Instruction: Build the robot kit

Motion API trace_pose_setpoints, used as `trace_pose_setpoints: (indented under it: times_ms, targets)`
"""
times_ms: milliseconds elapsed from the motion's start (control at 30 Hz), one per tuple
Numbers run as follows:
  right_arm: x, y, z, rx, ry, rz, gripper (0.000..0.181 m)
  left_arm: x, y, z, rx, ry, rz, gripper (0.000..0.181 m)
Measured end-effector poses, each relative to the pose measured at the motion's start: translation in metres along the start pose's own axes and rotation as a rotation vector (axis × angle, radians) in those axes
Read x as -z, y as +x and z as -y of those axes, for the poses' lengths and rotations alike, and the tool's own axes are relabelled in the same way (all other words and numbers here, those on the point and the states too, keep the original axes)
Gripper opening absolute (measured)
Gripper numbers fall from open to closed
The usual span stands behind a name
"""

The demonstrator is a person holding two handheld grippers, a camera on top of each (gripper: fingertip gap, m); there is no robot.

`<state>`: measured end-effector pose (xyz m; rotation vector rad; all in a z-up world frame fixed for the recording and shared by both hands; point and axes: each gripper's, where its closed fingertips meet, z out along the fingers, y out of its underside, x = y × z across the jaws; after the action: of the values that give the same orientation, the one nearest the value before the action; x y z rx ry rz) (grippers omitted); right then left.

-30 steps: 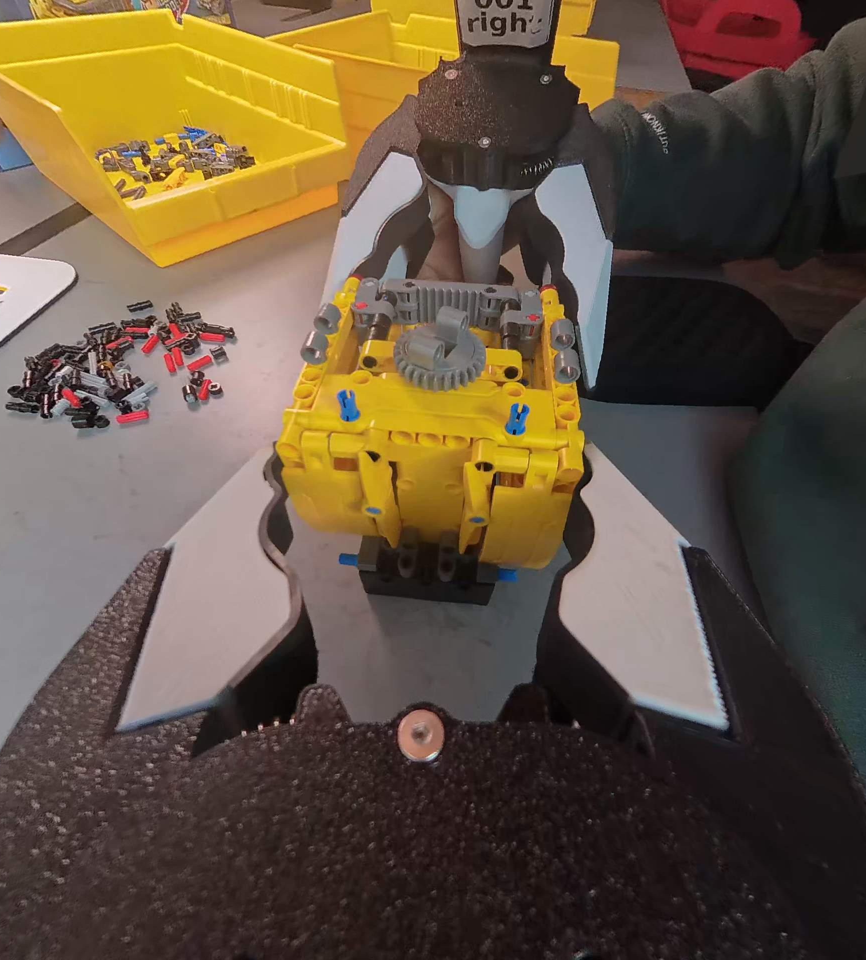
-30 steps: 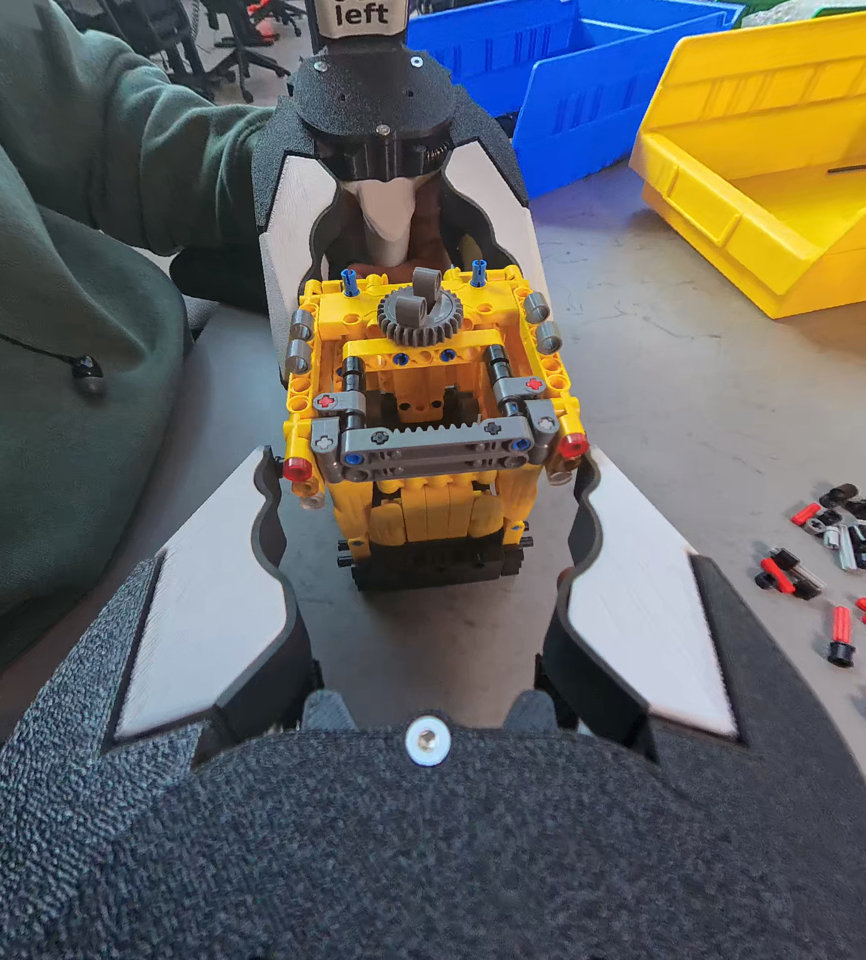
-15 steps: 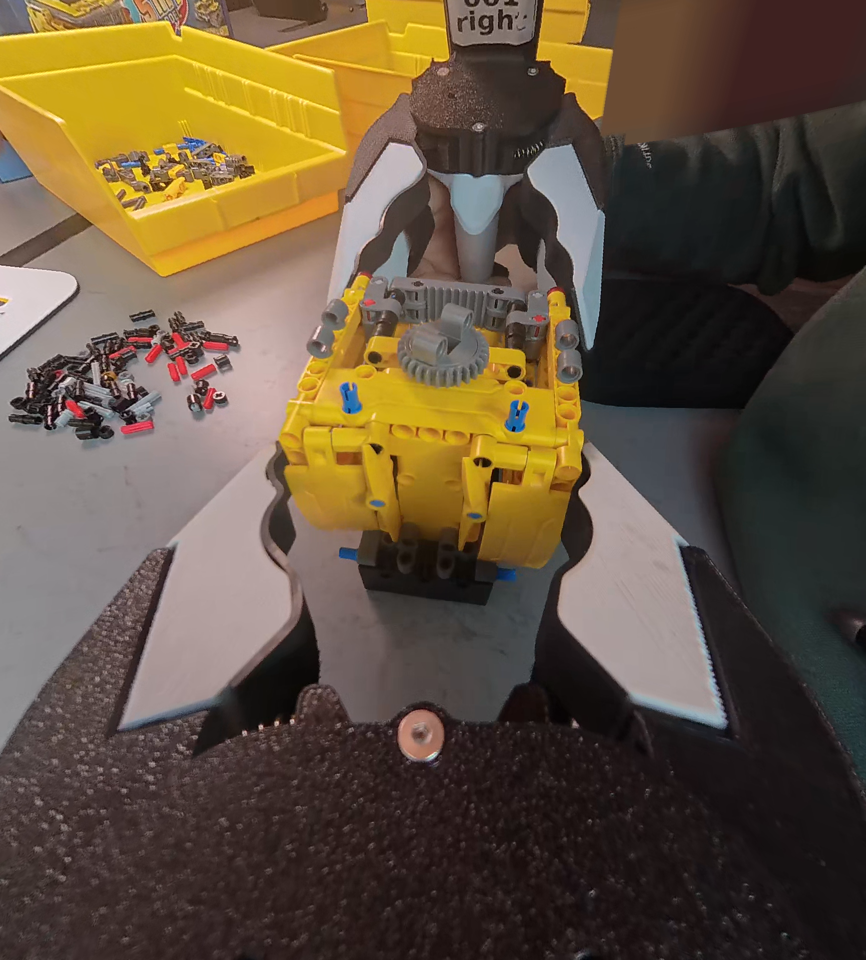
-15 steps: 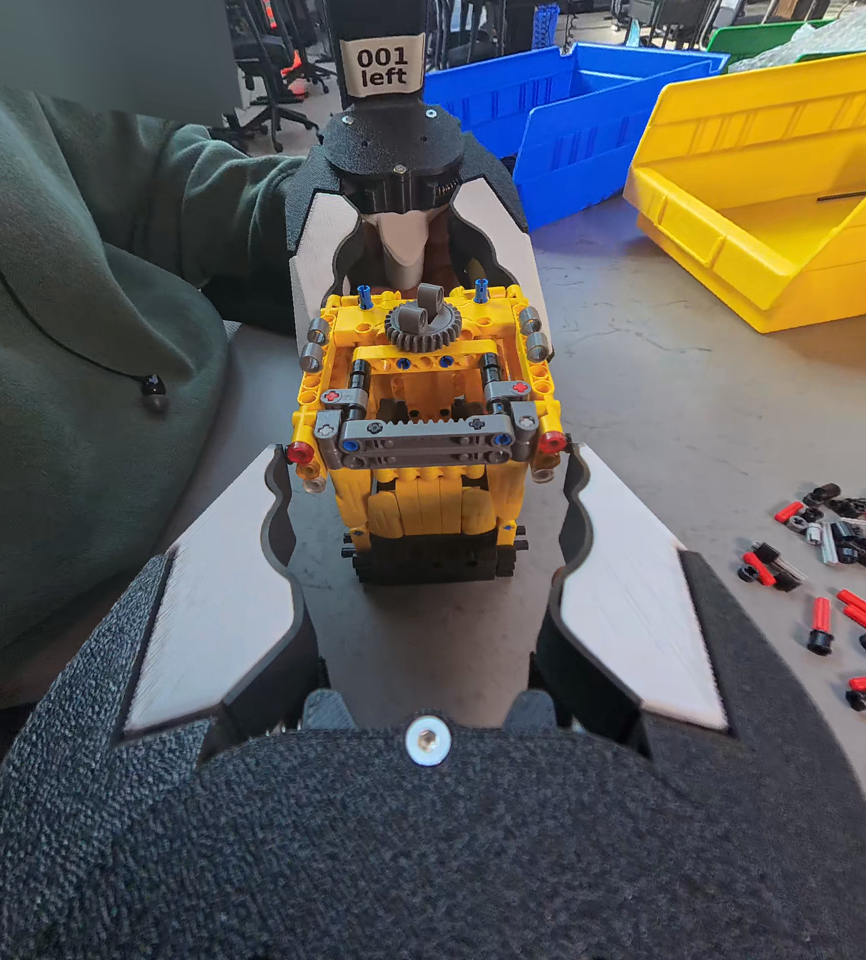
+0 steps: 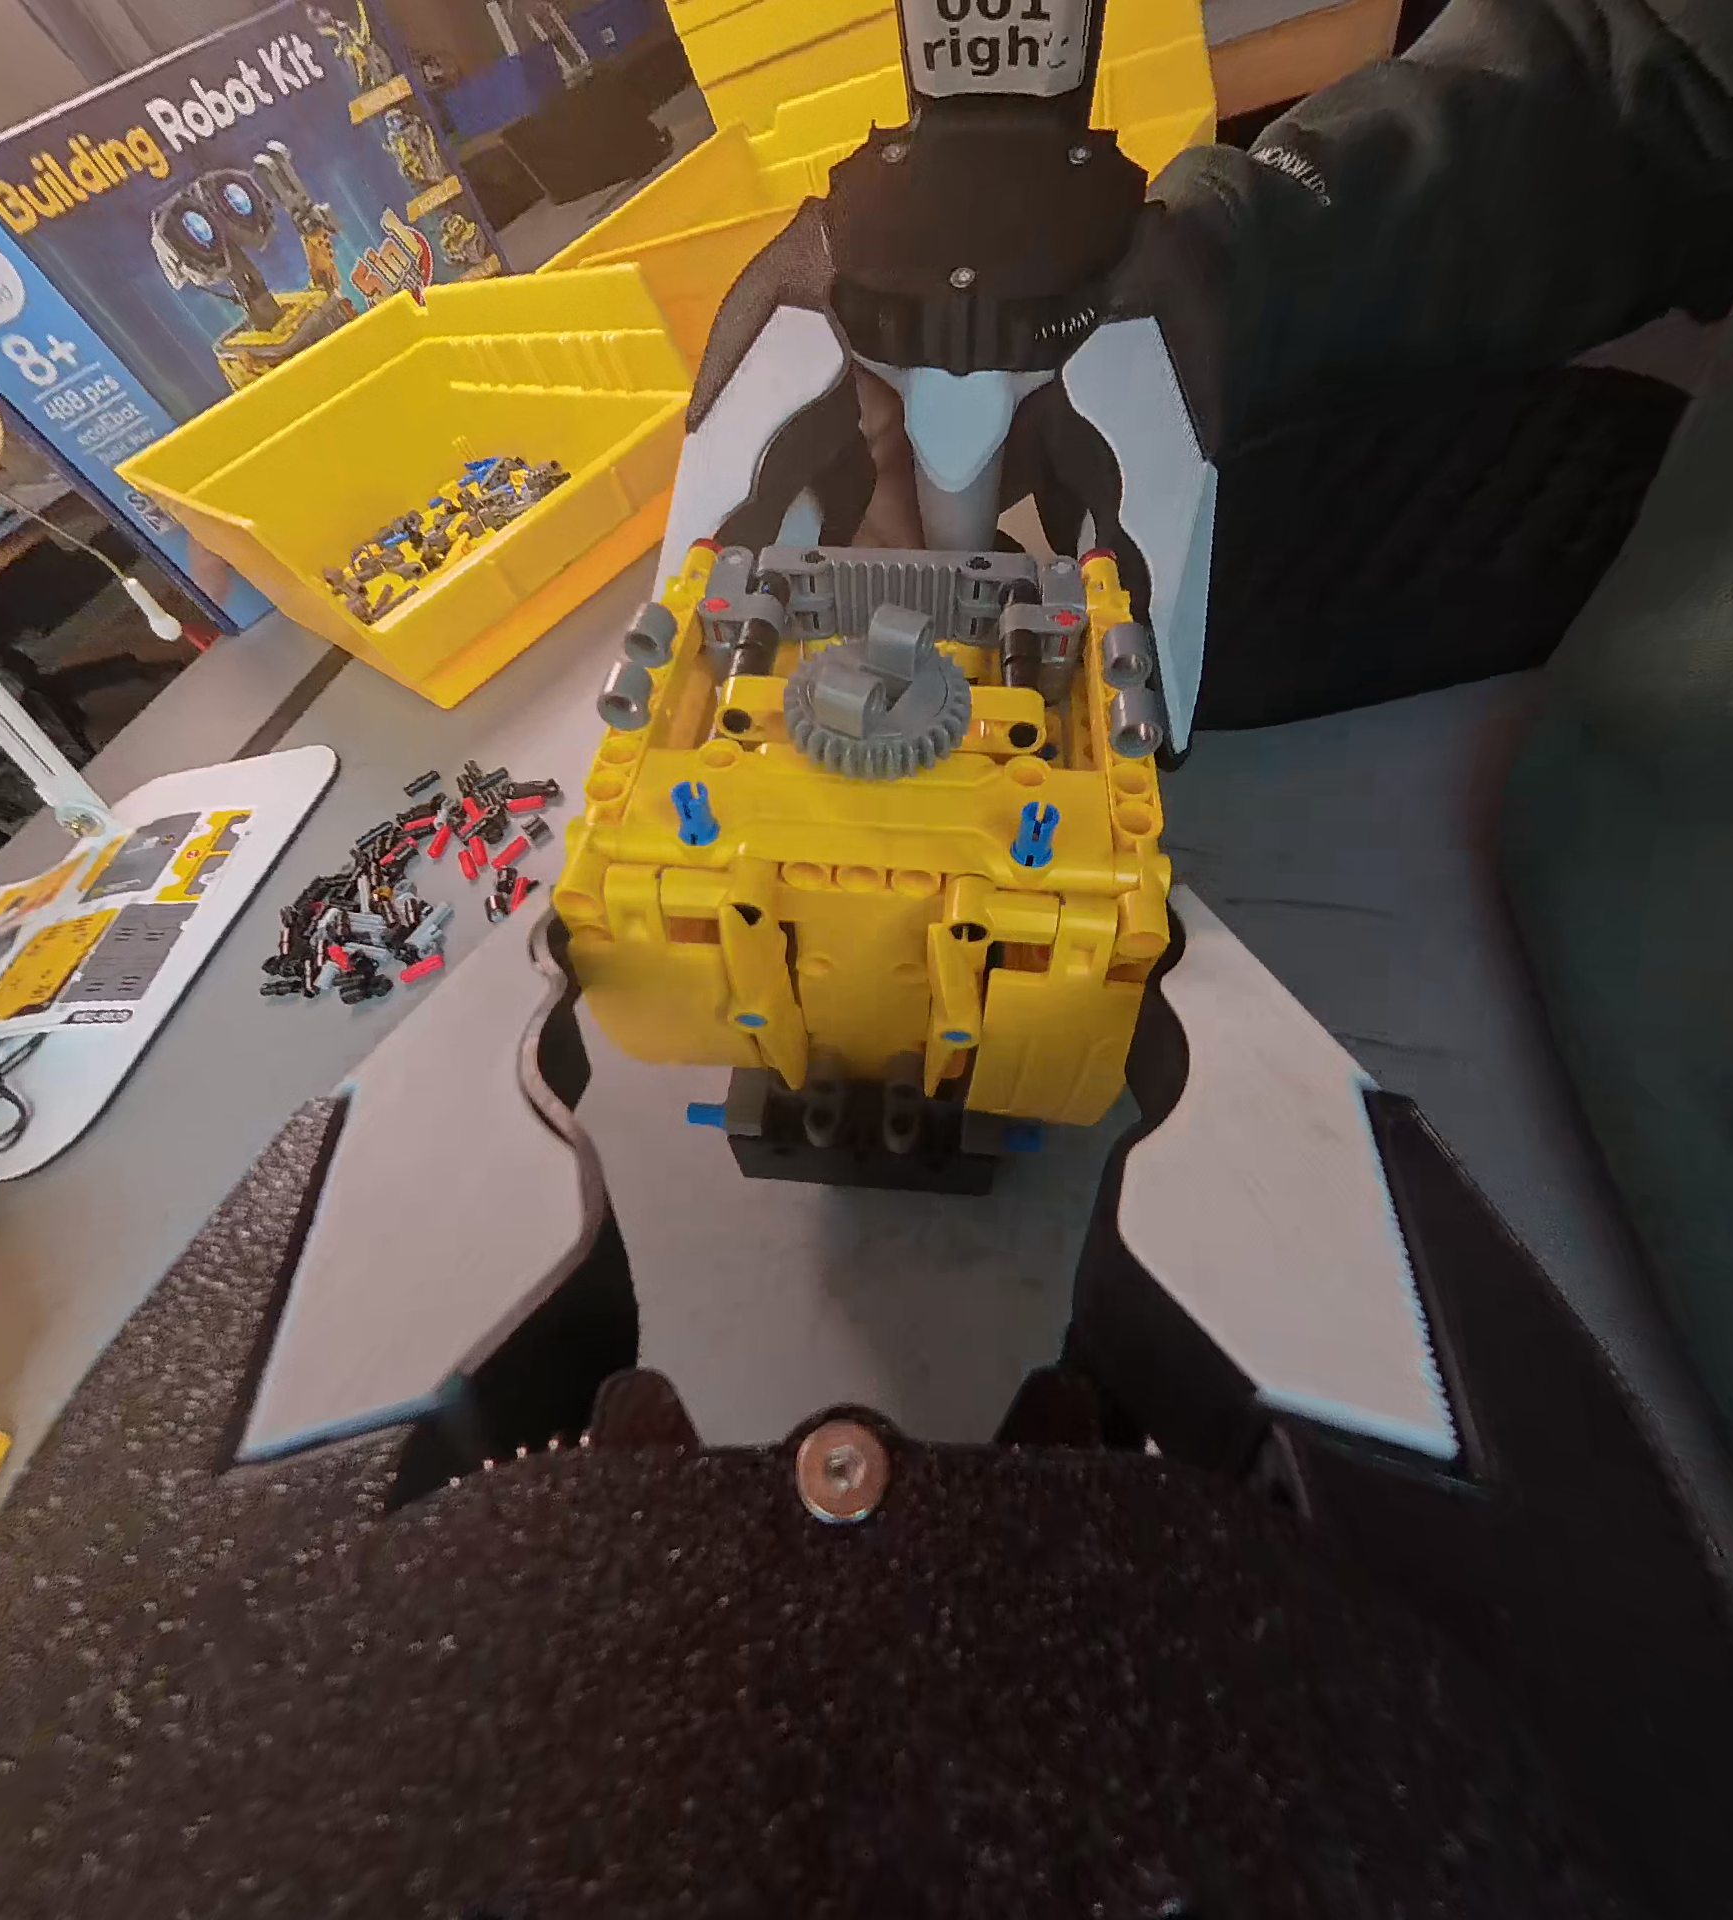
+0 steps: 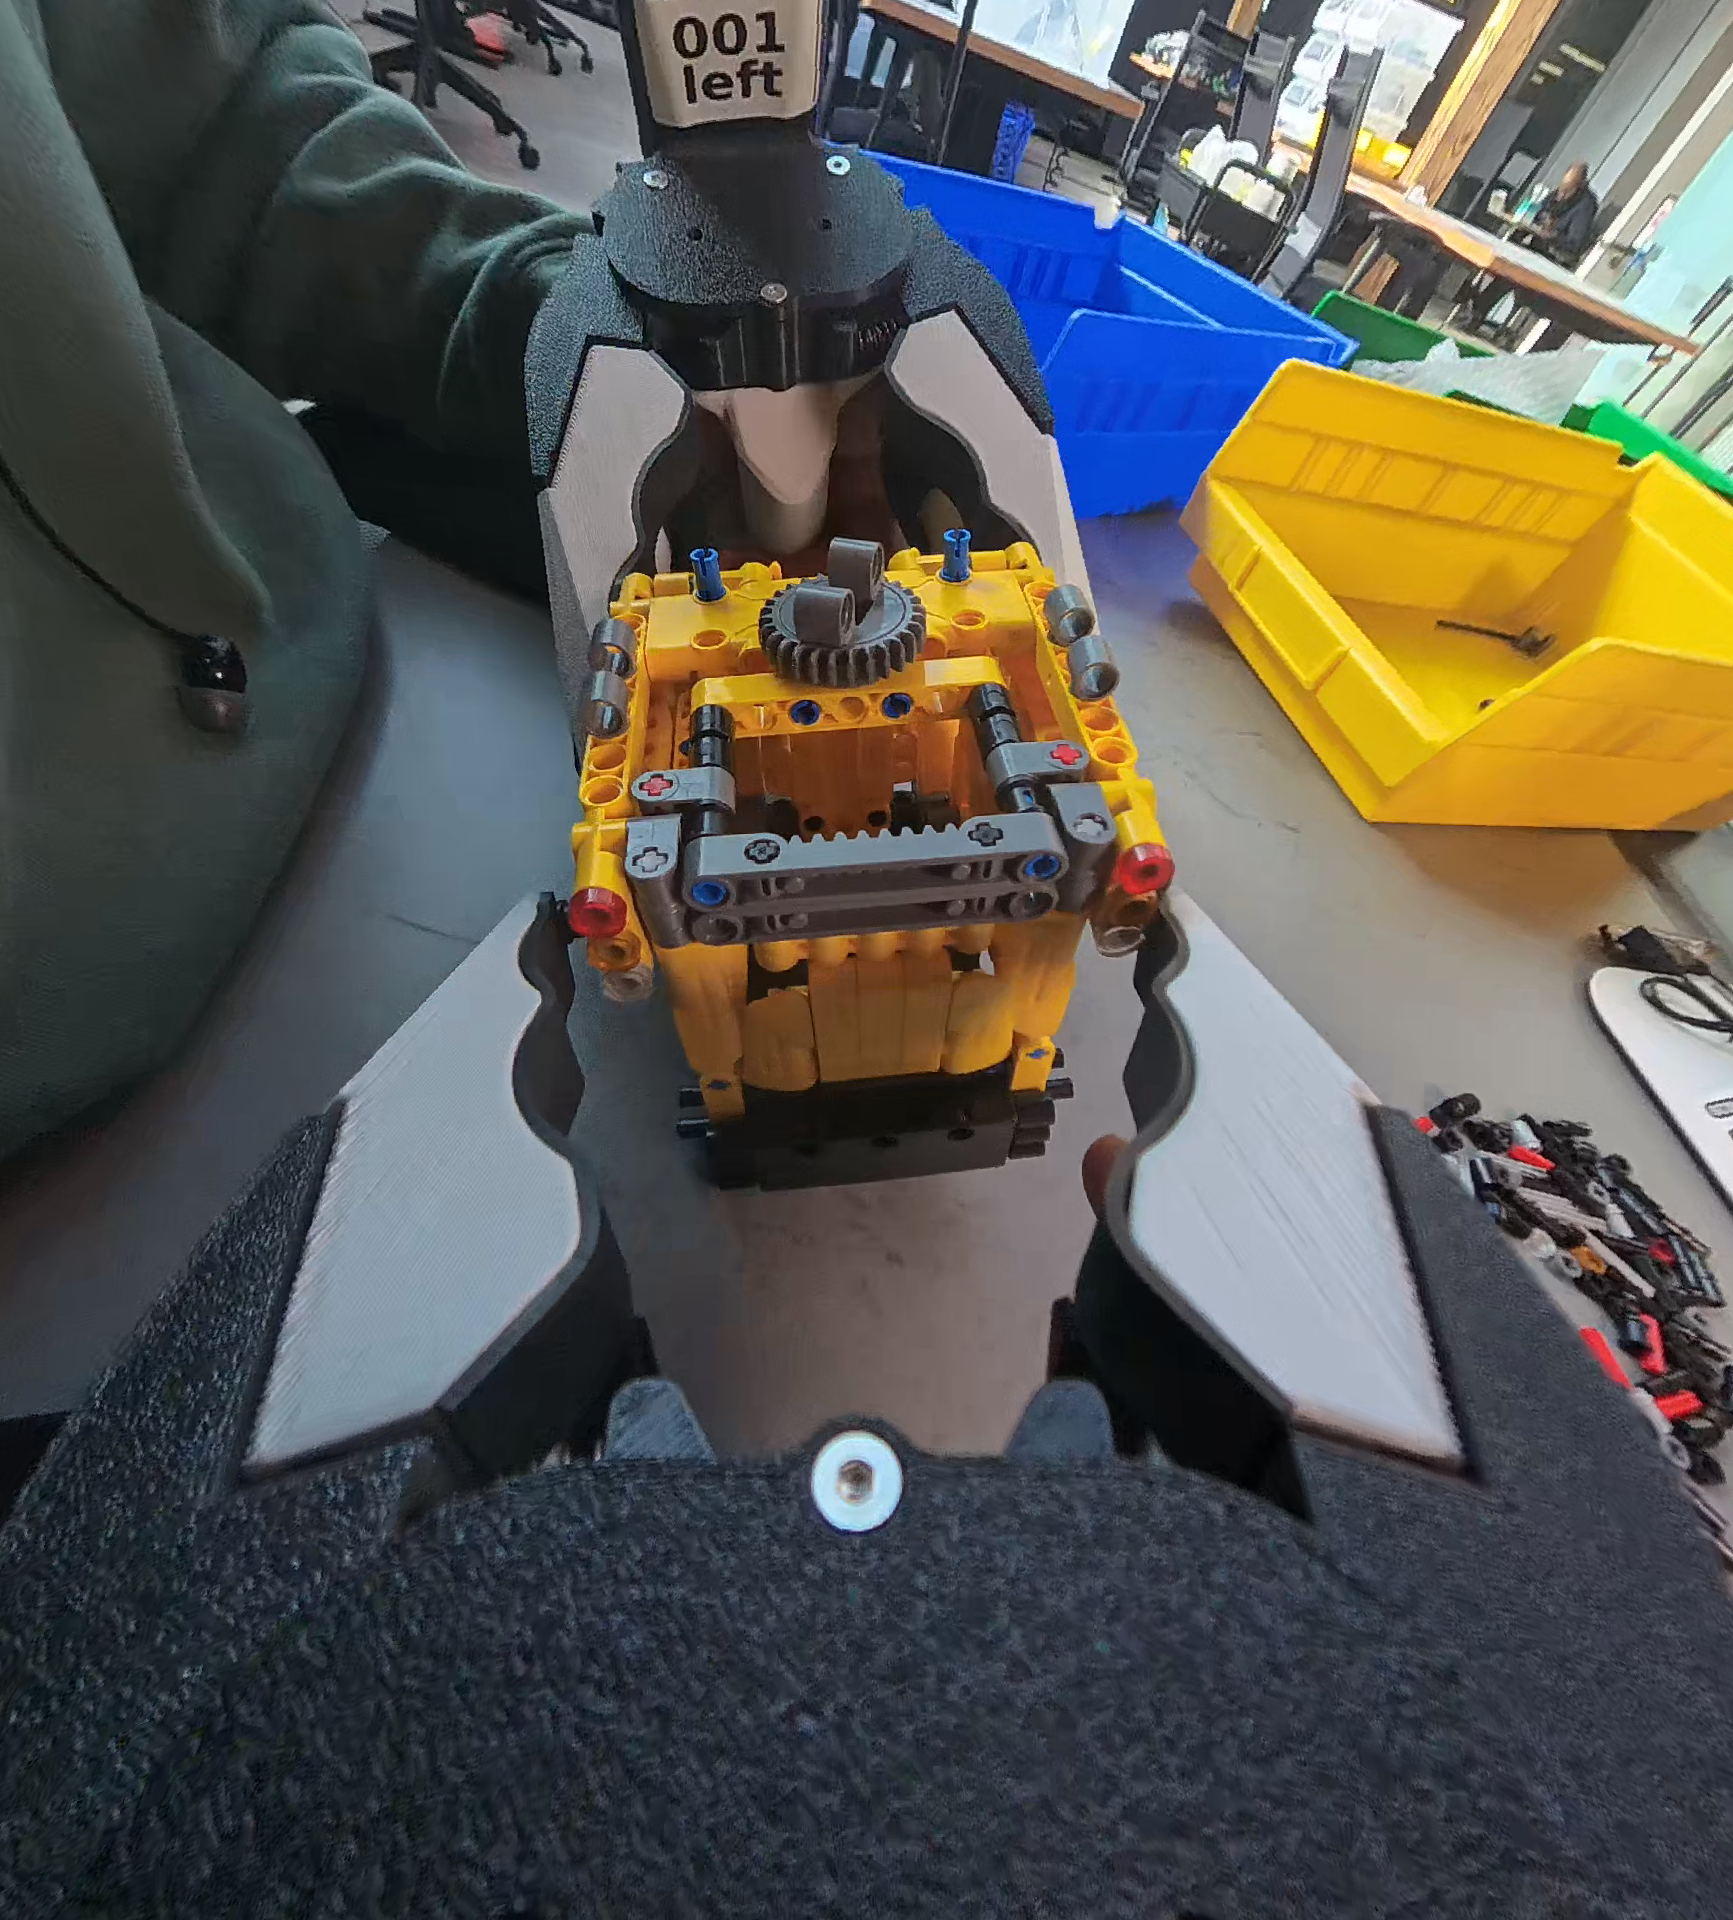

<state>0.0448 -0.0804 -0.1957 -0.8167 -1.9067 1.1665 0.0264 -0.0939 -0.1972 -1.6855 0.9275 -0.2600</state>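
Grey tabletop (image 5: 166,1226) underneath, open office with desks and chairs far behind in the right wrist view. At centre, held between both grippers: yellow brick-built model (image 5: 862,904) on a black base, upright, with a grey gear (image 5: 877,717) on top, two blue pins (image 5: 693,810) at its corners and a grey toothed rack (image 6: 862,868) across one upper edge. Left gripper (image 5: 857,956) closed on the model's sides from one end, fingers (image 5: 446,1174) pressed to the yellow walls; right gripper (image 6: 857,935) clamping it from the opposite end, finger tips just beside the red-capped axle ends (image 6: 597,912). Whether the black base touches the tabletop or hangs just above it: cannot tell. Beside the model, a loose scatter of small black, red and grey pins (image 5: 405,894), apart from both grippers. Farther off, a yellow bin (image 5: 405,468) holding more small parts, a blue kit box (image 5: 145,239) behind it (printed front, upright), and an instruction sheet (image 5: 62,925) on a white pad. Other side: a nearly empty yellow bin (image 6: 1506,623) and blue bins (image 6: 1132,343) beyond. Dark green sleeve (image 6: 218,260) of a person close along one edge.
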Motion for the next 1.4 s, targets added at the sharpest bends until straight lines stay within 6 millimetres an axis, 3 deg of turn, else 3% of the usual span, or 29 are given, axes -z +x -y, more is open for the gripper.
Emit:
trace_pose_setpoints:
  times_ms: [233,1000,1200,1400]
  targets:
    - [0.003,-0.009,0.004,0.155,0.032,-0.071,0.106,0.002,0.008,0.004,-0.166,0.004,0.055,0.107]
    - [-0.002,-0.010,0.006,0.140,0.040,-0.080,0.105,0.005,0.007,0.001,-0.161,0.020,0.050,0.107]
    - [-0.003,-0.007,0.005,0.060,0.045,-0.057,0.105,0.004,0.004,0.000,-0.087,0.033,0.021,0.107]
    - [-0.003,0.014,-0.004,-0.205,0.027,-0.038,0.105,-0.002,-0.014,-0.008,0.235,0.008,-0.074,0.108]
